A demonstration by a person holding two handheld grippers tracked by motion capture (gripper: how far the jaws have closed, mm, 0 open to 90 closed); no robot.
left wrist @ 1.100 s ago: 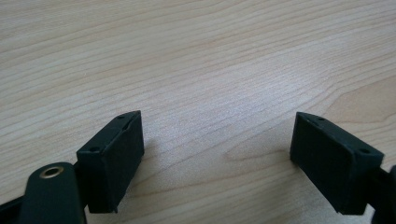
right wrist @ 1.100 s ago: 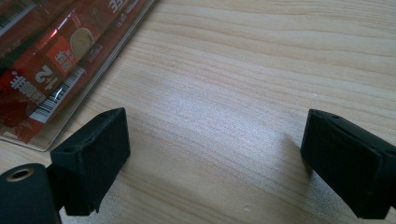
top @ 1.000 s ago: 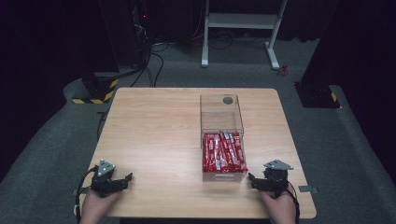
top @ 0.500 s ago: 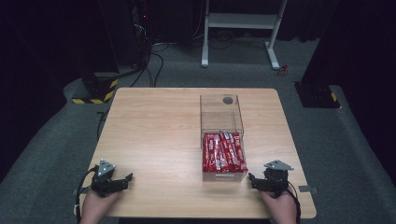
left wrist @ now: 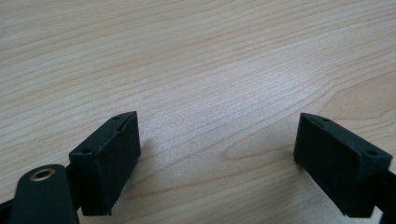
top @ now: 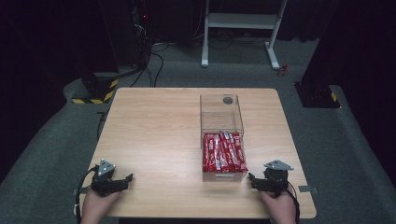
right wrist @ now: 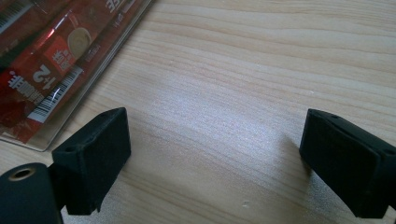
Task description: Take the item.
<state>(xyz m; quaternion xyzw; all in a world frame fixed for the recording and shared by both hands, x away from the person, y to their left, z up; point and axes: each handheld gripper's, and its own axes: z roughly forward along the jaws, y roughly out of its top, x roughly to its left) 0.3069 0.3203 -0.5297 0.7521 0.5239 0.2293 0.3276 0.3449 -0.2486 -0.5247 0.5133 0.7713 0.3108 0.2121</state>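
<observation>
Red sachets (right wrist: pixel 44 70) in clear box (right wrist: pixel 100 56), right gripper view:
- White digits "2" and "1", upside down, with white characters beside them, too skewed to read.
- White barcode panel with black bars on one sachet; digits beneath too small to read.
- Fragment of white lettering at the top edge, cut off and unreadable.

High view: sachets (top: pixel 224 150) show white print, too small to read.

Packets (top: pixel 224 150) in box (top: pixel 221 109), right tongs (top: pixel 252 179) just beside.
</observation>
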